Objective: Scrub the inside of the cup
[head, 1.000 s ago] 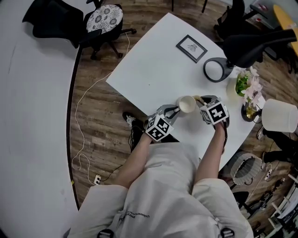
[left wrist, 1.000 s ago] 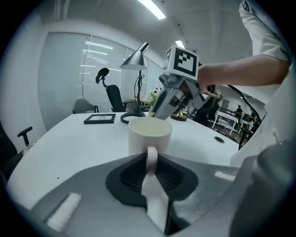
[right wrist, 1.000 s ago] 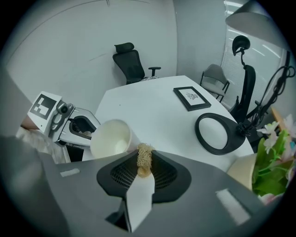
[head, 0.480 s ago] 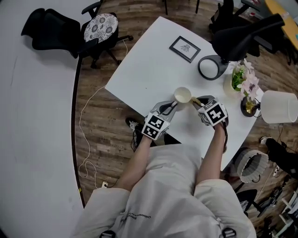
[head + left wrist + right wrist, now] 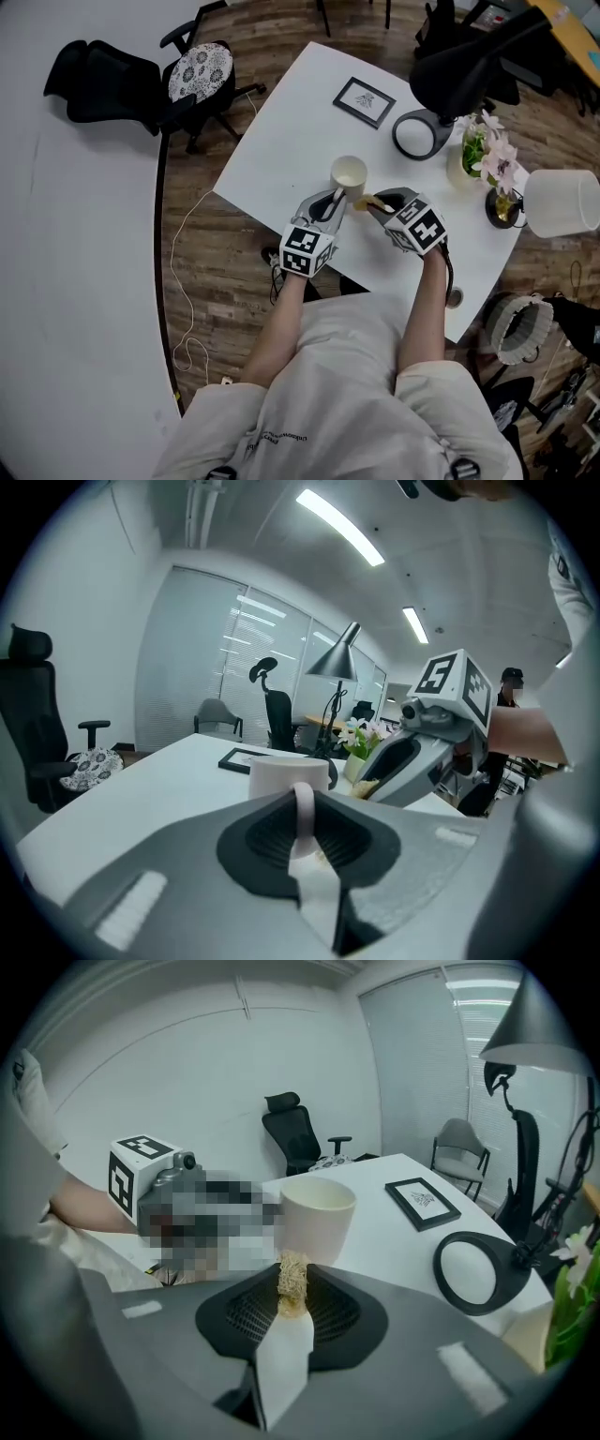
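Near counter front edge: one cup, upright, handle clamped in left tool. Right tool clamped on one fibrous scrubber, just beside cup, outside it.

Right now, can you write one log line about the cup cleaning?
left gripper: shut on cup handle | right gripper: shut on scrubber | scrubber: outside cup

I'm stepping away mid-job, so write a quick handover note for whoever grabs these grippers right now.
Left claw: shut on the handle of the cup, which is upright over the white table.
Right claw: shut on the fibrous scrubber, beside the cup, not in it.
Done: both things gripped.
To do: put the scrubber into the cup and scrub its inside.
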Motion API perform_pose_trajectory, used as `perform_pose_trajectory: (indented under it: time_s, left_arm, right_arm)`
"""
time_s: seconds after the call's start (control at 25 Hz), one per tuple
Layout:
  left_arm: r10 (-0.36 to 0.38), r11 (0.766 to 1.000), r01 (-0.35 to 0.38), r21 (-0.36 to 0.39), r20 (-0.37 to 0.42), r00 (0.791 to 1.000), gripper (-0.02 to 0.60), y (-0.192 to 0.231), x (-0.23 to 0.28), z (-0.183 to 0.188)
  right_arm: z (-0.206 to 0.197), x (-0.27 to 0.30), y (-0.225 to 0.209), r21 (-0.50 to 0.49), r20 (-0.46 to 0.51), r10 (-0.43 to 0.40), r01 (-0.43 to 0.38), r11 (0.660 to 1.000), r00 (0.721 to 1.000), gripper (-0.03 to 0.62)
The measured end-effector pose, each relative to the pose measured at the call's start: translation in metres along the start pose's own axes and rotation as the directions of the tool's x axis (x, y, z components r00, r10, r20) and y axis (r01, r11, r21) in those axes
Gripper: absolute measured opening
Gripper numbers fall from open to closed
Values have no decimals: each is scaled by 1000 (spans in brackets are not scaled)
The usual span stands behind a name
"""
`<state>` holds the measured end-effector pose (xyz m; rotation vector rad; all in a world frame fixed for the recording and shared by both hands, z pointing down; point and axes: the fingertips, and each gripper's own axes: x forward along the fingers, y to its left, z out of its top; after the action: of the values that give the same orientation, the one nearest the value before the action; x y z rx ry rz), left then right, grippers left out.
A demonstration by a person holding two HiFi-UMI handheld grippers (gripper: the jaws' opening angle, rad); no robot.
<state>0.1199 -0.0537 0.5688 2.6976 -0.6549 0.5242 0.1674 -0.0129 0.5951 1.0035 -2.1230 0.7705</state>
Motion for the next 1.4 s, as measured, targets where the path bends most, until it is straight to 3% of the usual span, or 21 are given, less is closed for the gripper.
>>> perform_pose_trajectory:
  time_s: [0.36,0.64,0.92,1.08,1.24,1.4]
  left_arm:
    - [18,1000,-18,-1,48,999,43,-1,1,23]
    - [1,1000,-1,13,35,999,43,-10,4,22]
    - [-29,999,26,37,68,997,43,-25,-1,36]
    - [-38,999,35,39,87,995,43,-27,-7,42]
    - [-57,998,53,45,103,993,43,-34,-10,47]
    - [-74,996,68,55,114,991,43,-42,-13,50]
  right_arm:
    - [19,-11,6,62,138,64,-73,995,988,103]
    - [27,-16,18,40,211,140,-152,988,967,104]
    - [7,-10,9,114,219,107,-134,984,970,104]
    - [-6,-11,-11,212,256,32,-88,973,966,103]
    - [-15,-16,-35,382,364,-54,-97,919,930,101]
    - [-15,-16,-48,560,535,-100,-264,785,839,100]
